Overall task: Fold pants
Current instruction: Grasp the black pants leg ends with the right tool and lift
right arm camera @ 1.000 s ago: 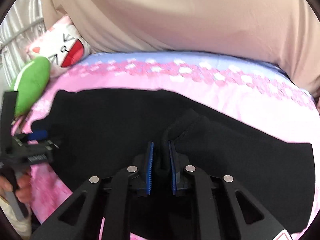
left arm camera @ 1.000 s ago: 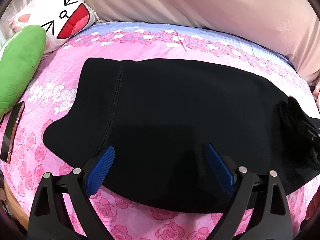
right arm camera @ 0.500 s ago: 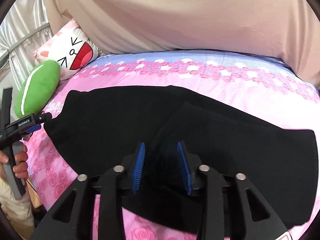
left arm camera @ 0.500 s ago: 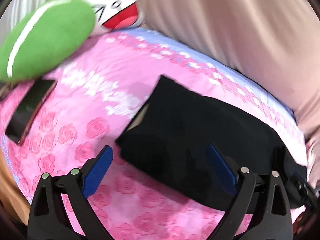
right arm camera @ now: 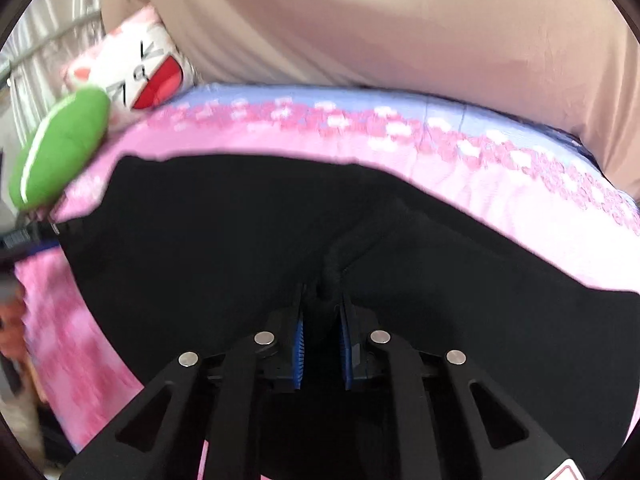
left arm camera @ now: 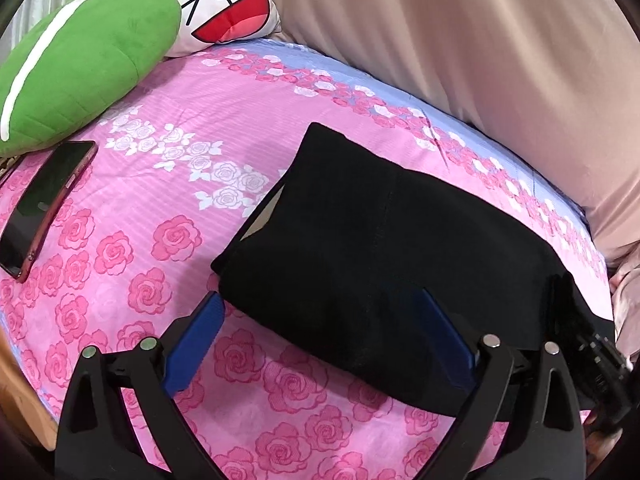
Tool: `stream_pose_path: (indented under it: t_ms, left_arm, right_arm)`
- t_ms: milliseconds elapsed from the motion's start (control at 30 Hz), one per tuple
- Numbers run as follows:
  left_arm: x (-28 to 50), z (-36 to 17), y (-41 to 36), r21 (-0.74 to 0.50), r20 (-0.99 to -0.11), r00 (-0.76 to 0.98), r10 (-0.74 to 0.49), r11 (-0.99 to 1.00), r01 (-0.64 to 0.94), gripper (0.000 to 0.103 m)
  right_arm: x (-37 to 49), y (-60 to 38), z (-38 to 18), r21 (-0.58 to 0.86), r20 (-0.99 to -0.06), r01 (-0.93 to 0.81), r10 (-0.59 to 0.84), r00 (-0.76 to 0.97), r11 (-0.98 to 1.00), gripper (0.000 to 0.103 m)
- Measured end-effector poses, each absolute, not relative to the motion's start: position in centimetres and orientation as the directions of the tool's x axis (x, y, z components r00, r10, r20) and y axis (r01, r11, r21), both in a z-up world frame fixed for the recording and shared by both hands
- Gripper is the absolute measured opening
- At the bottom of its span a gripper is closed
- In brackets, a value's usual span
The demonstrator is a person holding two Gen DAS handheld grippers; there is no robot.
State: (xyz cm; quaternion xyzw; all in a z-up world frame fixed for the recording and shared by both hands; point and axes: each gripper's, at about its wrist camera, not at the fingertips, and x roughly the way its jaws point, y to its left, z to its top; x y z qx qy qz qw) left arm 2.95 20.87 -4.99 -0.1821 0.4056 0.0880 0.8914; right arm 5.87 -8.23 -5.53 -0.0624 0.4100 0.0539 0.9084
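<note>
The black pants (left arm camera: 384,248) lie folded on the pink rose-print bed sheet (left arm camera: 152,200); they also fill the middle of the right wrist view (right arm camera: 224,232). My left gripper (left arm camera: 320,336) is open, its blue fingers astride the near left corner of the pants, holding nothing. My right gripper (right arm camera: 322,312) is shut on a bunched ridge of the pants fabric near their front edge. The right gripper's black body shows at the far right of the left wrist view (left arm camera: 600,356).
A green leaf-shaped cushion (left arm camera: 80,56) and a white cartoon-face pillow (left arm camera: 228,4) lie at the bed's far left. A phone (left arm camera: 44,200) lies on the sheet by the left edge. A beige curtain (left arm camera: 480,60) hangs behind the bed.
My right gripper opened half a second ago and has closed again on a ridge of pants fabric. My left gripper stayed open and swung left, toward the pants' left end.
</note>
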Motion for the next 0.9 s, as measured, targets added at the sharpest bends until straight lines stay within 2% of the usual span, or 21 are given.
stream_pose_path:
  t_ms: [100, 200, 267, 367, 400, 467, 500, 533, 567, 700, 800, 867, 900]
  left_arm:
    - [3.5, -5.4, 21.1, -0.262, -0.762, 0.648, 0.007, 0.911, -0.318, 0.096]
    - [4.9, -6.8, 21.3, -0.255, -0.794, 0.608, 0.006, 0.905, -0.342, 0.096]
    - [5.4, -7.2, 21.2, -0.239, -0.799, 0.601, 0.022, 0.905, -0.352, 0.098]
    - [6.1, -7.3, 20.6, -0.197, -0.800, 0.595, 0.069, 0.908, -0.371, 0.098]
    - [6.3, -7.3, 20.6, -0.190, -0.798, 0.597, 0.079, 0.907, -0.375, 0.098]
    - [6.5, -7.0, 20.0, -0.136, -0.783, 0.607, 0.132, 0.917, -0.376, 0.079]
    - [6.5, -6.5, 19.7, -0.111, -0.767, 0.622, 0.155, 0.924, -0.367, 0.050]
    - [6.7, -6.0, 19.6, -0.140, -0.762, 0.638, 0.113, 0.933, -0.331, 0.022]
    - [6.8, -5.5, 19.8, -0.155, -0.759, 0.642, 0.110, 0.927, -0.342, 0.015]
    - [6.4, -1.2, 18.4, -0.192, -0.692, 0.719, 0.057, 0.946, -0.260, 0.013]
    - [5.5, 2.9, 14.3, -0.180, -0.617, 0.787, -0.003, 0.974, -0.137, 0.013]
    - [5.2, 4.5, 10.4, -0.158, -0.590, 0.805, -0.063, 0.987, -0.039, 0.015]
    - [5.4, 4.4, 9.3, -0.153, -0.592, 0.802, -0.081, 0.988, -0.014, 0.020]
  right_arm:
    - [6.7, -7.1, -5.6, -0.023, -0.762, -0.192, 0.107, 0.638, 0.981, 0.015]
    - [7.0, -6.9, -7.6, -0.049, -0.779, -0.180, 0.075, 0.622, 0.983, 0.023]
    - [6.2, -7.1, -6.9, 0.008, -0.767, -0.175, 0.118, 0.630, 0.984, 0.047]
    - [4.4, -7.4, -5.1, 0.005, -0.719, -0.161, 0.116, 0.685, 0.987, 0.066]
    - [3.9, -7.6, -4.6, -0.009, -0.707, -0.151, 0.101, 0.700, 0.988, 0.067]
    - [2.9, -8.5, -3.8, -0.007, -0.689, -0.124, 0.085, 0.719, 0.992, 0.067]
    - [2.5, -8.9, -3.5, 0.002, -0.686, -0.110, 0.082, 0.723, 0.994, 0.067]
    - [2.2, -9.4, -3.2, 0.011, -0.683, -0.094, 0.077, 0.726, 0.995, 0.067]
    - [1.8, -10.0, -3.0, 0.024, -0.679, -0.074, 0.071, 0.731, 0.997, 0.068]
    - [0.6, -12.5, -2.3, 0.077, -0.660, -0.009, 0.058, 0.749, 0.997, 0.068]
    - [-0.1, -14.3, -1.9, 0.108, -0.653, 0.037, 0.043, 0.756, 0.993, 0.069]
    - [-0.6, -15.3, -1.8, 0.150, -0.645, 0.048, 0.061, 0.762, 0.988, 0.070]
    - [-0.8, -15.7, -1.9, 0.166, -0.645, 0.054, 0.067, 0.762, 0.985, 0.070]
